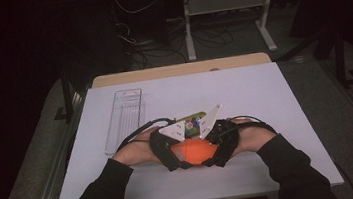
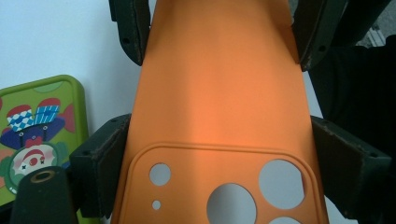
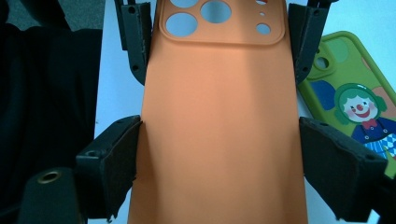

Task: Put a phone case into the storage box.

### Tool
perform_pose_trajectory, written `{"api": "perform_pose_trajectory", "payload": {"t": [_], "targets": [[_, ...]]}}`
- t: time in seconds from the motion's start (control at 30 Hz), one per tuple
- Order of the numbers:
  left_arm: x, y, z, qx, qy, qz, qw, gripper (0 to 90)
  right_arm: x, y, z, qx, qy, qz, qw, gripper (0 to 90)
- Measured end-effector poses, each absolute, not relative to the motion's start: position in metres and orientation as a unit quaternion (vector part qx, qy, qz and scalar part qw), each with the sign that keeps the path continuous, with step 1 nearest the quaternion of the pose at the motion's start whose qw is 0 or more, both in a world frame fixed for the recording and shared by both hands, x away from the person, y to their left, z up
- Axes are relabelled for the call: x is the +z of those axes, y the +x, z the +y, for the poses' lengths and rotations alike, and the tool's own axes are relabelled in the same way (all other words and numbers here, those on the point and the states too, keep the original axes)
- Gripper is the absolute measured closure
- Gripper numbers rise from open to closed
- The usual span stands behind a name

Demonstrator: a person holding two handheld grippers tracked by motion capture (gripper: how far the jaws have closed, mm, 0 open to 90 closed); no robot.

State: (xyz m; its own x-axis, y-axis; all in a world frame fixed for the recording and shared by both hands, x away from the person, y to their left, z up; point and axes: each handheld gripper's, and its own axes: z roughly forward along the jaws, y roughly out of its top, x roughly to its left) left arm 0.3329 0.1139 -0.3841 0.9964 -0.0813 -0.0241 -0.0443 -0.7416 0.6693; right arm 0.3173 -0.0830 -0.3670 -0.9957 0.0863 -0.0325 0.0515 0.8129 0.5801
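An orange phone case (image 1: 198, 151) is held level between both hands near the table's front edge. In the left gripper view my left gripper (image 2: 219, 123) is shut on the end with the camera holes (image 2: 231, 200), one pad on each long edge. My right gripper (image 3: 219, 126) is shut on the plain end of the orange case (image 3: 219, 116) in the same way. Each view shows the other gripper's jaws clamping the far end: the right gripper (image 2: 224, 32) and the left gripper (image 3: 219, 37). From above, the left gripper (image 1: 183, 154) and right gripper (image 1: 214, 150) meet nose to nose.
A green phone case with a clown picture (image 1: 190, 119) (image 2: 37, 135) (image 3: 355, 102) lies flat on the white table (image 1: 265, 99) just behind the grippers. A clear plastic tray (image 1: 125, 118) lies at the left. Beyond the table stand a desk frame and cables.
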Motion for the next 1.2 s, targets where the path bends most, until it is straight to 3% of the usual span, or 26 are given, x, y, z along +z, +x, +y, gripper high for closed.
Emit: {"api": "perform_pose_trajectory", "payload": {"t": [0.33,0.7,1.2], "targets": [[-0.384,0.333,0.113,-0.021,0.937,-0.038,0.347,15.5,-0.372,0.317,-0.085,0.303,0.073,0.95,-0.008,11.4],[-0.385,0.344,0.127,0.009,0.936,0.047,0.349,15.2,-0.359,0.329,-0.117,0.356,0.129,0.924,0.047,8.3],[-0.381,0.352,0.133,0.04,0.926,0.156,0.341,15.2,-0.366,0.324,-0.161,0.42,0.276,0.86,0.082,4.2]]}}
